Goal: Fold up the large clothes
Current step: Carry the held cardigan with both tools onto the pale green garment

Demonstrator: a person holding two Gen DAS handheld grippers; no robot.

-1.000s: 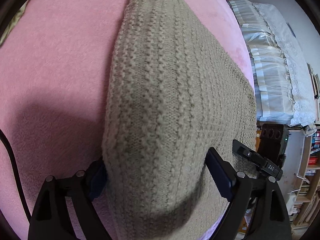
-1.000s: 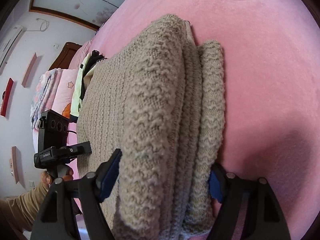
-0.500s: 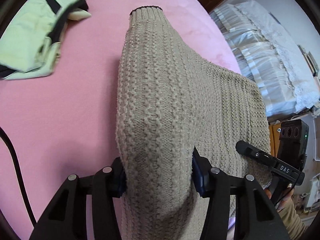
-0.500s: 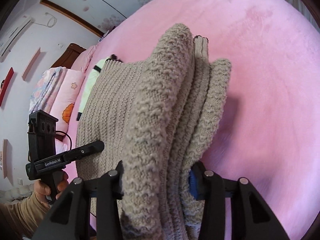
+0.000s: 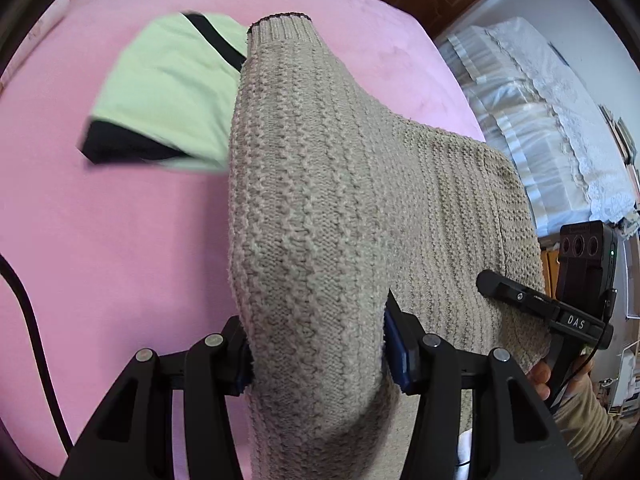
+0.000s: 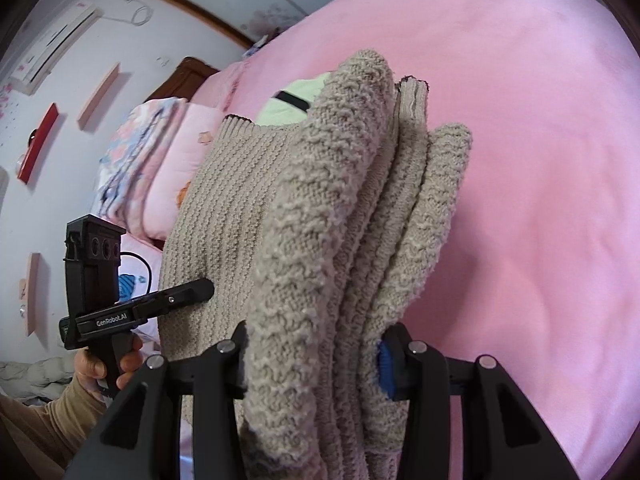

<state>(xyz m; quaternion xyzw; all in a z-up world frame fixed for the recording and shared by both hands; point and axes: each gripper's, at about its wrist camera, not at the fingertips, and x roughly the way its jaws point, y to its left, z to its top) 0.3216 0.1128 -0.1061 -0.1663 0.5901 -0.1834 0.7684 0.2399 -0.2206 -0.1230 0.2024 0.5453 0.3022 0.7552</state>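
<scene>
A beige knitted sweater (image 5: 320,216), partly folded, is held up above the pink bed (image 5: 100,248) between both grippers. My left gripper (image 5: 320,356) is shut on one folded edge of the sweater. My right gripper (image 6: 316,364) is shut on the other edge, where several knit layers (image 6: 360,240) stack together. The sweater's ribbed cuff (image 5: 280,28) points away from the left camera. Each gripper shows in the other's view: the right one (image 5: 560,312) and the left one (image 6: 132,308).
A folded light-green garment with black trim (image 5: 168,92) lies on the bed beyond the sweater. Pink pillows and bedding (image 6: 160,160) sit at the bed's head. A white lace-covered unit (image 5: 540,120) stands at the right. A black cable (image 5: 28,320) runs at the left.
Both grippers closed on the sweater's edges and lifted it off the bed. The views tilted up, so the green garment and the room now show.
</scene>
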